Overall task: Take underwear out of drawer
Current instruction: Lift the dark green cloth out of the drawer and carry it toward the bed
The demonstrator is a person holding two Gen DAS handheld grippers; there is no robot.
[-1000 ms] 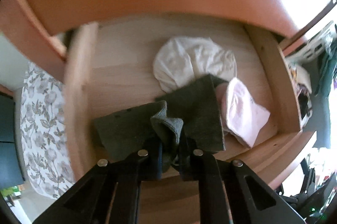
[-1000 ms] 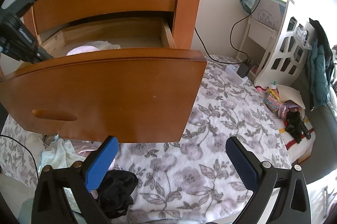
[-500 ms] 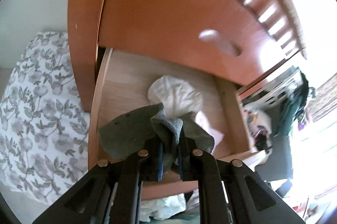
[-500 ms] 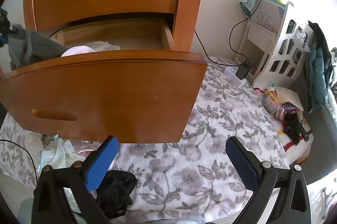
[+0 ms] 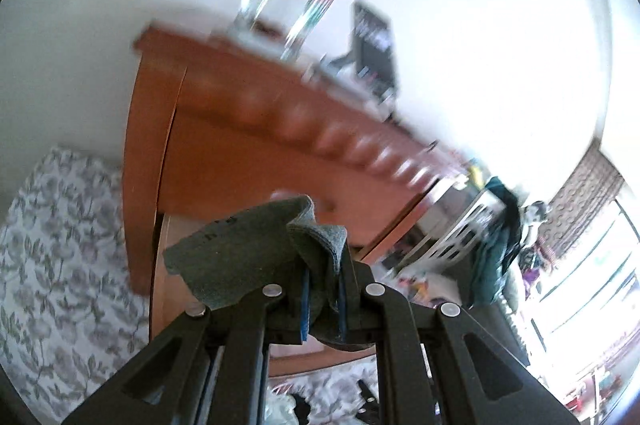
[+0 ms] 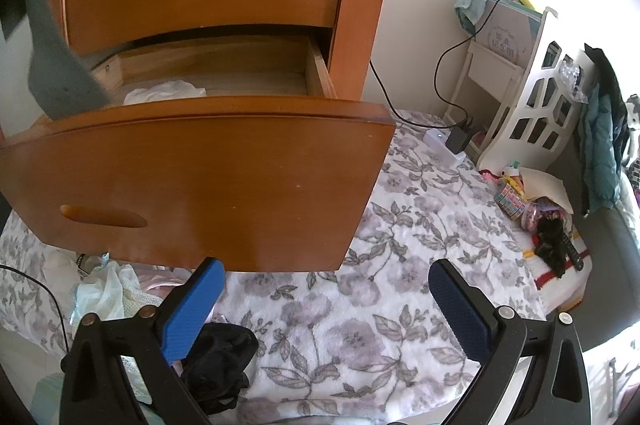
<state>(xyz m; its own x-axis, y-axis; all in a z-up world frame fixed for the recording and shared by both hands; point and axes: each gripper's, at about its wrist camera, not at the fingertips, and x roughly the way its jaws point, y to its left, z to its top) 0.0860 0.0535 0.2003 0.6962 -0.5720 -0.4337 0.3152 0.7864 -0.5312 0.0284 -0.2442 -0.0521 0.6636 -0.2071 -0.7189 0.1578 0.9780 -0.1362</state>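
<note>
My left gripper (image 5: 323,289) is shut on grey-green underwear (image 5: 248,253), pinched between its blue pads and lifted above the wooden dresser's open drawer (image 5: 160,289). In the right wrist view the same grey underwear (image 6: 56,65) hangs at the far left, above the open drawer (image 6: 208,161). White underwear (image 6: 164,91) still lies inside that drawer. My right gripper (image 6: 324,301) stands open low over the floral rug, with nothing between its blue pads.
A floral rug (image 6: 400,265) covers the floor. Black underwear (image 6: 220,361) and pale clothes (image 6: 104,297) lie under the drawer front. A white shelf (image 6: 532,97), a power strip with cable (image 6: 448,141) and toys (image 6: 532,201) stand to the right.
My left gripper has risen out of the drawer with the grey underwear and tilted up, so its view now shows the dresser top and wall. The right gripper has stayed put.
</note>
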